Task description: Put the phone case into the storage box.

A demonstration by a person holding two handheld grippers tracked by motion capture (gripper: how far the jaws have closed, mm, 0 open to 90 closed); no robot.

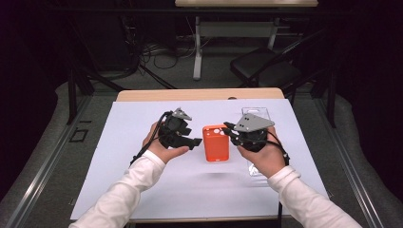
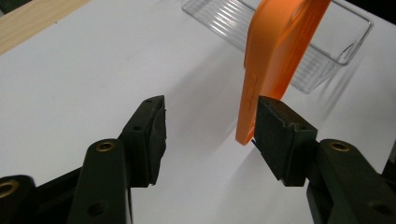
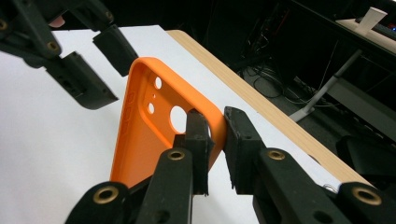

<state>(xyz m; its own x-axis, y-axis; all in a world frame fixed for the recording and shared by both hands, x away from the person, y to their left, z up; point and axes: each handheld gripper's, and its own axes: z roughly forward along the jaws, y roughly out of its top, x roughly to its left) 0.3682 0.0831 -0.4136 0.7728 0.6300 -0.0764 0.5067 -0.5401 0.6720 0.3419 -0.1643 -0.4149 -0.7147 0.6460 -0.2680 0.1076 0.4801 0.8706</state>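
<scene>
**Orange phone case held up between two grippers**

The right gripper had its jaws clamped on the top edge of the orange phone case, one pad inside the shell beside the large camera cutout and the other against the outside of the rim. In the high view the case hung clear of the white table sheet, casting a faint shadow on the sheet below it, roughly midway between the two hands and a little to the left of the clear plastic tray. Pinching at a corner of the rim seemed a sensible choice: it left most of the case free for the other tool to reach.

The left gripper stood open, its jaws spread wide. In the left gripper view one pad lay touching or just beside the case's long side edge, near the button bumps, while the other pad was well apart from it over bare sheet. That stance suggested the left tool was being lined up to take a second hold on the side edge, perhaps for a handover or to steady the soft shell.

The tray sat behind the case on the right side of the table, partly hidden under the right hand, apparently as the place the case belonged to.
</scene>
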